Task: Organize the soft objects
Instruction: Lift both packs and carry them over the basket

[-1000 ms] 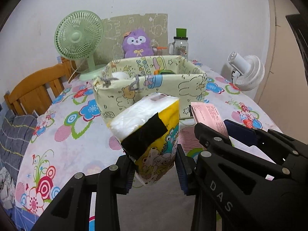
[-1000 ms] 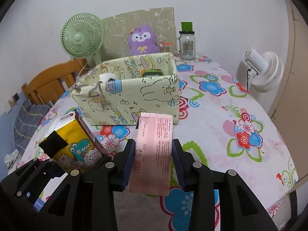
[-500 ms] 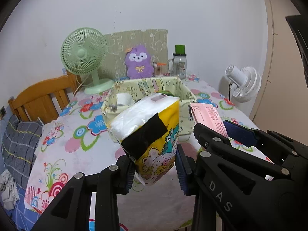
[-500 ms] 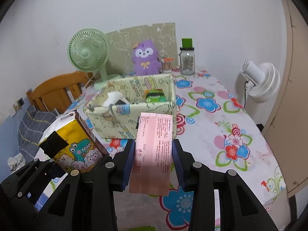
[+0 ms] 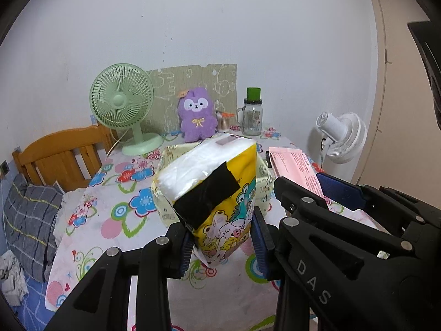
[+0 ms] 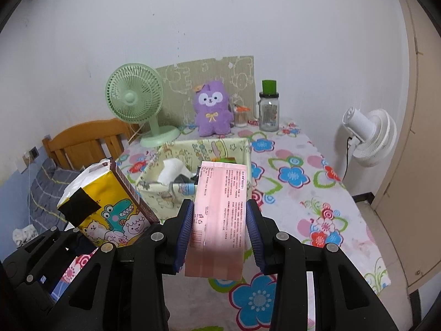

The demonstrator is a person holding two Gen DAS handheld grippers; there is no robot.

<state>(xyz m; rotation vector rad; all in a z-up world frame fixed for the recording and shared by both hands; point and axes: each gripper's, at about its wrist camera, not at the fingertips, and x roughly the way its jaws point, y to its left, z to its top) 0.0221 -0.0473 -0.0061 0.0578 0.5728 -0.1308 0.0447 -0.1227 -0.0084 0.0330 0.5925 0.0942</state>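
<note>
Above the floral table (image 6: 317, 193), the left gripper (image 5: 220, 237) clamps a yellow tissue pack (image 5: 212, 193) and the right gripper (image 6: 219, 231) clamps a pink pack (image 6: 217, 215), both over the fabric basket (image 6: 171, 195).

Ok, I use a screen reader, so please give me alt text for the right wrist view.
The right gripper clamps a pink packet above a floral tablecloth; the left gripper holds a yellow cartoon tissue pack beside it. Beyond sits a fabric storage box, then a green fan and purple plush.
</note>
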